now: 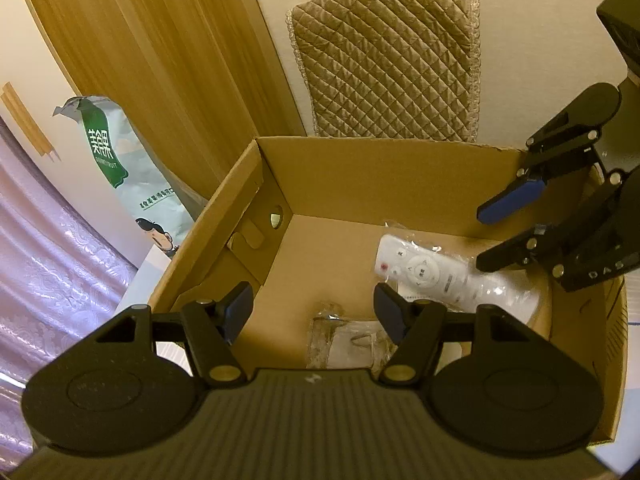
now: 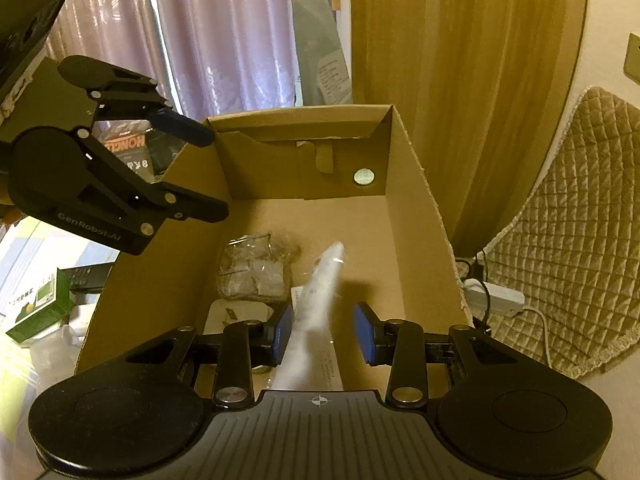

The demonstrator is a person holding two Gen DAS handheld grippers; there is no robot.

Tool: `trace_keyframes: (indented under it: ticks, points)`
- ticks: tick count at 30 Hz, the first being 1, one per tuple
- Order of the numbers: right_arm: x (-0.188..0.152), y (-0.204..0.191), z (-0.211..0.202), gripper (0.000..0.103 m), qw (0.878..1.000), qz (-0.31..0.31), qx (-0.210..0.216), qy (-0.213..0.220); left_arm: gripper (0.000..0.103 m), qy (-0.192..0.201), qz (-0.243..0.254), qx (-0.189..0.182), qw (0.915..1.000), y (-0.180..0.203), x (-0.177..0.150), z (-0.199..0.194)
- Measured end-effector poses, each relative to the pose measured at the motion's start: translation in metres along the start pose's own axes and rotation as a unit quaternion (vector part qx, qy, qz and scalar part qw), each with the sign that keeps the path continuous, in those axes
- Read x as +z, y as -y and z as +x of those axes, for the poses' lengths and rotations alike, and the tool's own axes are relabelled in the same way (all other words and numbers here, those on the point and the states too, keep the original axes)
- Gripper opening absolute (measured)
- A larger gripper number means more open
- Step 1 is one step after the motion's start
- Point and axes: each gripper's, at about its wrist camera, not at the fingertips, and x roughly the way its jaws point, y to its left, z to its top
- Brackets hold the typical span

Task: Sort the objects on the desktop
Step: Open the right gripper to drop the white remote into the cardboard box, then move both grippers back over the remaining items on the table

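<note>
White remote is lying flat inside the cardboard box, long axis pointing toward the box's far end wall, blurred in right view. My right gripper is hanging spread above it, pads not touching. My left gripper is gaping empty over the box.

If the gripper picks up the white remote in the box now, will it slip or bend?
The white remote looks like hard plastic, so it probably stays stiff. It sits in a clear, shiny wrapper, so the pads may slide on the film. It is slim and probably light. It lies in the cardboard box, below the open right gripper.
</note>
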Motion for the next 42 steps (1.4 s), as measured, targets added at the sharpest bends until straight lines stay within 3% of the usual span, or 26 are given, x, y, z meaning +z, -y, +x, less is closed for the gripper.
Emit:
trace_keyframes:
  ticks: [19, 31, 32, 33, 34, 42]
  points:
    - [-0.005, -0.017, -0.023, 0.038, 1.0, -0.014, -0.01, 0.005, 0.064, 0.012, -0.009, 0.011, 0.9998, 0.006, -0.008, -0.033]
    - [-0.014, -0.04, -0.055, 0.038, 0.999, -0.025, -0.023, 0.025, 0.064, 0.024, -0.04, 0.029, 0.9985, 0.013, -0.037, -0.078]
    - [-0.015, -0.043, -0.059, 0.053, 0.999, -0.026, -0.025, 0.028, 0.064, 0.025, -0.044, 0.031, 0.9983, 0.013, -0.042, -0.084]
    - [-0.017, -0.047, -0.064, 0.084, 0.999, -0.027, -0.028, 0.037, 0.064, 0.025, -0.048, 0.035, 0.9979, 0.014, -0.047, -0.09]
    - [-0.018, -0.051, -0.068, 0.088, 0.998, -0.028, -0.031, 0.046, 0.064, 0.025, -0.052, 0.039, 0.9975, 0.014, -0.053, -0.096]
    - [-0.03, -0.084, -0.096, 0.088, 0.997, -0.025, -0.028, 0.067, 0.068, 0.01, -0.102, 0.074, 0.992, 0.011, -0.117, -0.153]
